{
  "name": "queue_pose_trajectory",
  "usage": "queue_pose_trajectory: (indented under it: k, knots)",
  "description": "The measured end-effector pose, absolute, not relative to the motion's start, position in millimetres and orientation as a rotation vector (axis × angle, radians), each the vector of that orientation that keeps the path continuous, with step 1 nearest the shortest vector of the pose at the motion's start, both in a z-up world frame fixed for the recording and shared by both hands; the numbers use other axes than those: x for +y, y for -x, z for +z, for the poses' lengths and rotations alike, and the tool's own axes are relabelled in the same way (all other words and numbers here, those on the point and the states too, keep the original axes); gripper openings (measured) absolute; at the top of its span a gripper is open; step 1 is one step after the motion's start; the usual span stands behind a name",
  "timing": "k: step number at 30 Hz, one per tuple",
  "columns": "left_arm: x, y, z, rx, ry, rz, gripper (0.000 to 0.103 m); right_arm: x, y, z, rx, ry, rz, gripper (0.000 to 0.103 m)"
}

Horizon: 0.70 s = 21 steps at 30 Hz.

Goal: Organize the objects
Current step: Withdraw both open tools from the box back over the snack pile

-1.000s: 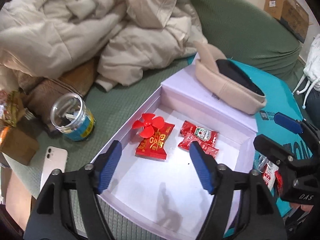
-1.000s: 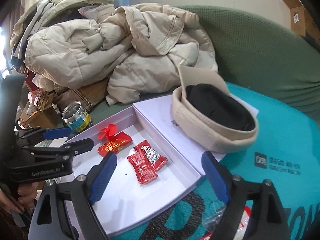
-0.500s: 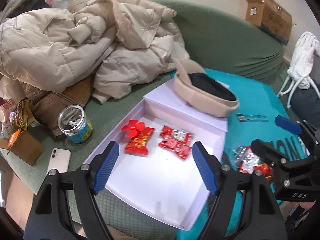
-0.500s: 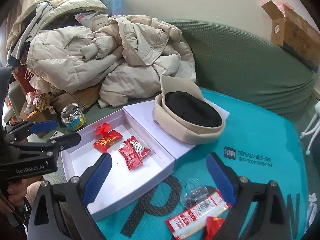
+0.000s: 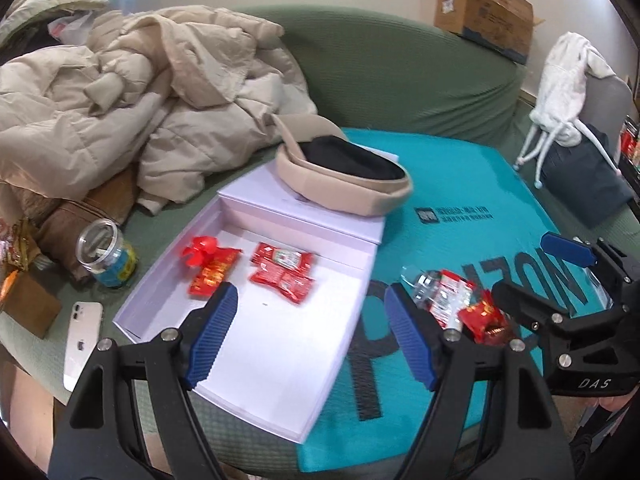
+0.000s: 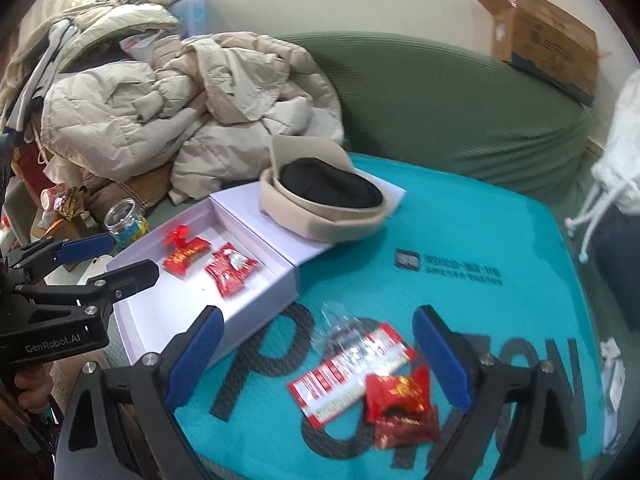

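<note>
Hovering spread and empty over the box, the left hand-held gripper risks nudging 2 packets there. Right hand-held gripper, also spread, could snag the wrapper instead of the candy on the mat.

Lived-in home — green sofa, heaped puffer coats, cardboard box, phone on the cushion
</note>
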<state>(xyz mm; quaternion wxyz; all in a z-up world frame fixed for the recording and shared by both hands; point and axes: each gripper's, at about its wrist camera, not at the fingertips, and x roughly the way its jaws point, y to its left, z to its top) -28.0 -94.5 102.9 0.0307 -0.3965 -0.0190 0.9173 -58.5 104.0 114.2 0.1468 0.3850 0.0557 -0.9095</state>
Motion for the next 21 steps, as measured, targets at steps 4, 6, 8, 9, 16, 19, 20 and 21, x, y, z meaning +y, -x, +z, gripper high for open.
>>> queue_pose_trajectory:
  k: [4, 6, 8, 9, 16, 19, 20, 21]
  knots:
    - [-75, 25, 98, -0.014, 1.227, 2.791, 0.075, 119, 50, 110, 0.151, -1.134, -2.631, 0.096]
    - [-66, 25, 95, -0.006, 1.231, 2.758, 0.075, 127, 45, 108, 0.132, -1.148, -2.635, 0.096]
    - [-57, 25, 91, 0.007, 1.245, 2.725, 0.075, 135, 40, 106, 0.115, -1.157, -2.644, 0.096]
    - [-54, 25, 90, 0.013, 1.248, 2.719, 0.075, 138, 39, 105, 0.111, -1.163, -2.649, 0.096]
    - [-30, 22, 79, 0.048, 1.257, 2.671, 0.075, 155, 27, 97, 0.086, -1.208, -2.668, 0.096]
    - [-21, 22, 73, 0.07, 1.272, 2.644, 0.075, 161, 22, 89, 0.089, -1.242, -2.668, 0.096]
    - [-17, 23, 69, 0.081, 1.28, 2.629, 0.075, 163, 21, 87, 0.091, -1.251, -2.668, 0.096]
    - [-14, 23, 66, 0.089, 1.287, 2.616, 0.075, 165, 19, 84, 0.088, -1.262, -2.667, 0.096]
